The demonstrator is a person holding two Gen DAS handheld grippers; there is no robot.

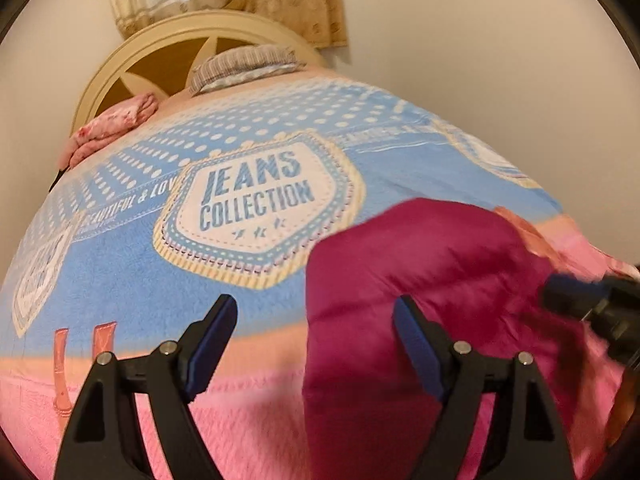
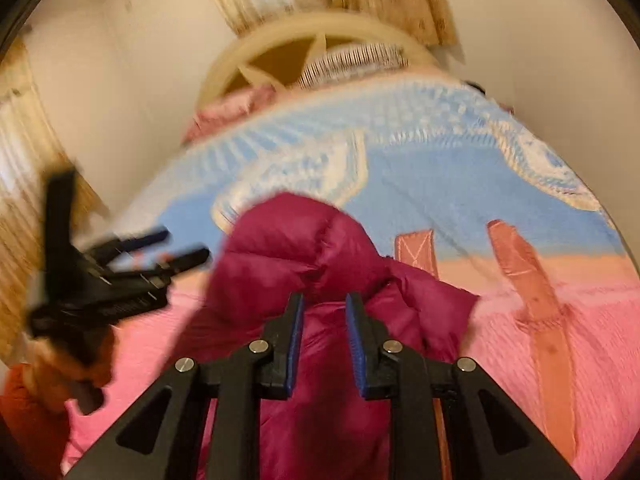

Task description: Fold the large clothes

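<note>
Jacket (image 2: 320, 248), a magenta puffer, is lying bunched on the bedspread (image 1: 132, 280). Right gripper (image 2: 325, 320) is hovering over it, fingers partly apart, clamping nothing; left gripper (image 1: 316, 332) is gaping wide beside it. Spreading it flat before folding is looking wise.

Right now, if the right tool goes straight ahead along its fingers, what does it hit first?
The jacket. The right tool has the maroon fabric between and just beyond its partly open fingers, so it likely meets it at once; motion blur leaves depth unclear.
</note>
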